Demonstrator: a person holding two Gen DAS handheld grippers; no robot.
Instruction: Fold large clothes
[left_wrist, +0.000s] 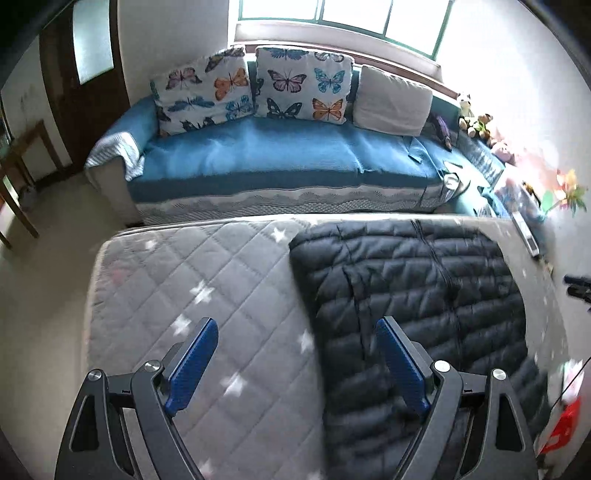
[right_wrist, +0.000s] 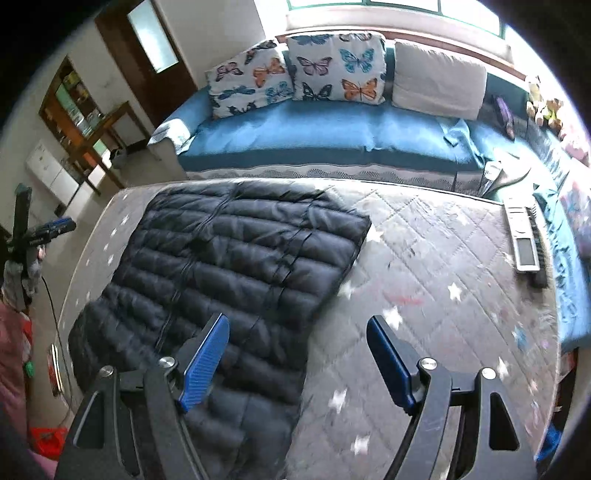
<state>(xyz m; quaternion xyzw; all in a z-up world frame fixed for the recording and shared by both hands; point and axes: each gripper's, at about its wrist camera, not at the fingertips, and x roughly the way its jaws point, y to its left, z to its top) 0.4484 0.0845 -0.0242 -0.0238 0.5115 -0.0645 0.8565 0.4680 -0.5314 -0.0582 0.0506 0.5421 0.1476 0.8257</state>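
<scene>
A black quilted puffer jacket (left_wrist: 406, 295) lies flat on a grey quilted mat with white stars (left_wrist: 177, 280). In the left wrist view it fills the mat's right half. My left gripper (left_wrist: 295, 328) hangs open above the jacket's left edge, with nothing between its blue pads (left_wrist: 192, 365). In the right wrist view the jacket (right_wrist: 236, 258) covers the left half of the mat (right_wrist: 443, 277). My right gripper (right_wrist: 297, 325) is open above the jacket's right edge, empty. The left gripper (right_wrist: 51, 229) also shows small at the far left of that view.
A blue sofa (left_wrist: 280, 158) with butterfly cushions (left_wrist: 303, 88) runs along the mat's far side under a window. A remote-like device (right_wrist: 524, 236) lies at the mat's right edge. A wooden table (right_wrist: 99, 136) and a door stand at left. Red items (right_wrist: 44, 439) sit on the floor.
</scene>
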